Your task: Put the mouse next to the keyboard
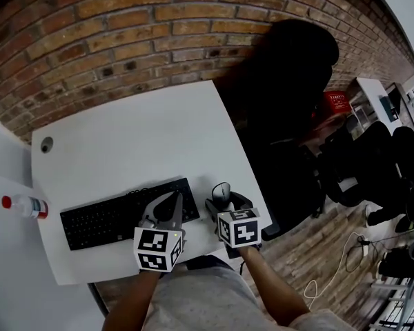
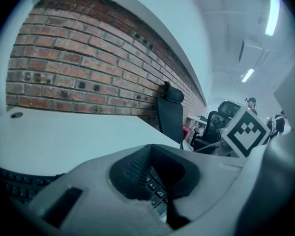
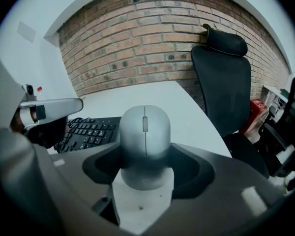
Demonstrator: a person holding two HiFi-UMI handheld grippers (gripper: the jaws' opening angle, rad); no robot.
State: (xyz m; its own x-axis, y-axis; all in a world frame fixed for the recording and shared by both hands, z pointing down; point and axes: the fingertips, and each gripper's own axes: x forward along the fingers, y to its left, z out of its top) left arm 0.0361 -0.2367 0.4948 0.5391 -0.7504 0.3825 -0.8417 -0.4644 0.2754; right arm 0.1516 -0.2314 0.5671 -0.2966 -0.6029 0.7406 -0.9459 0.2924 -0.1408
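From the head view, both my forearms reach forward from the bottom of the frame over the near edge of the white table, with the marker cubes facing up toward me. My left gripper hovers over the right end of the black keyboard, its jaws drawn in to a point. My right gripper sits just beside it to the right, pointing away from me, with the grey mouse between its jaws. The mouse is just off the keyboard's right end, near the table's front right corner; I cannot tell whether it rests on the tabletop or is lifted a little. A small bottle with a red cap lies well apart at the far left, and a black office chair stands past the table by the brick wall. In the left gripper view, my jaws are together with nothing between them, and keyboard keys show through the hollow just beneath. In the right gripper view, my jaws are closed against both sides of the mouse, which points its scroll wheel away from me; the keyboard lies to the left, with my left gripper above it.
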